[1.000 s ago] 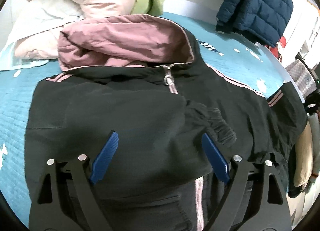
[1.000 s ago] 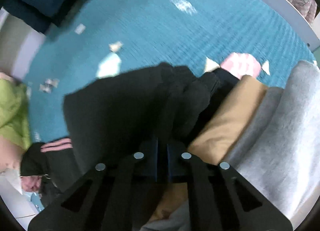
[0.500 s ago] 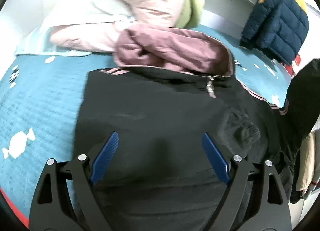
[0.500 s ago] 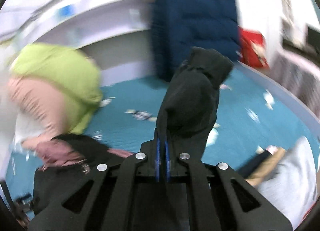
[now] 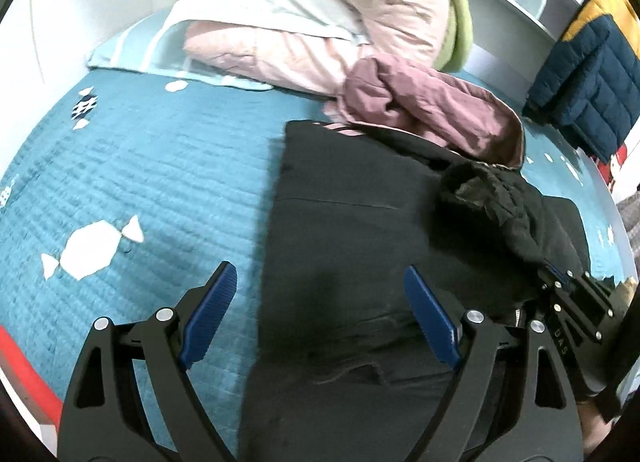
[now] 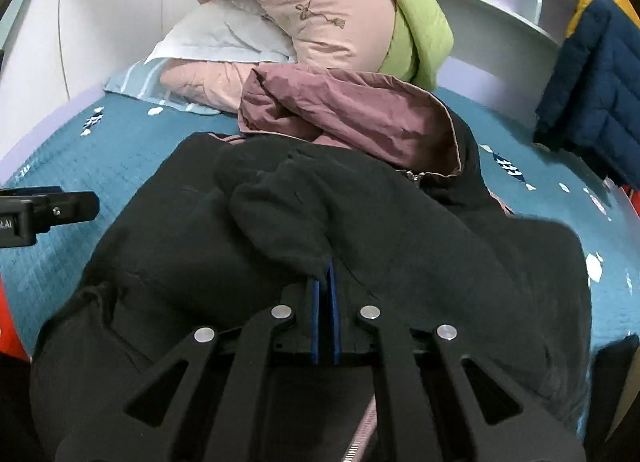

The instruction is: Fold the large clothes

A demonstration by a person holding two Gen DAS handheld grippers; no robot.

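Observation:
A black jacket (image 5: 360, 246) (image 6: 192, 246) with a mauve-lined hood (image 5: 432, 110) (image 6: 352, 110) lies spread on the teal bed. My right gripper (image 6: 325, 274) is shut on the cuff of the jacket's black sleeve (image 6: 288, 206), which is laid across the jacket's front. That same gripper (image 5: 554, 276) shows at the right edge of the left wrist view, with the sleeve (image 5: 504, 198) bunched ahead of it. My left gripper (image 5: 320, 282) hovers open over the jacket's left edge, nothing between its blue pads (image 5: 212, 310).
Pink and green quilts (image 6: 320, 10) and a pillow (image 6: 216, 38) are piled at the head of the teal bedspread (image 5: 140, 166). A navy and yellow puffer jacket (image 6: 596, 74) hangs at the right. Part of the left gripper (image 6: 40, 214) shows at the left of the right wrist view.
My right gripper swung the black sleeve from the bed's right side up and over onto the jacket's front. My left gripper slid left toward the jacket's edge, still open.

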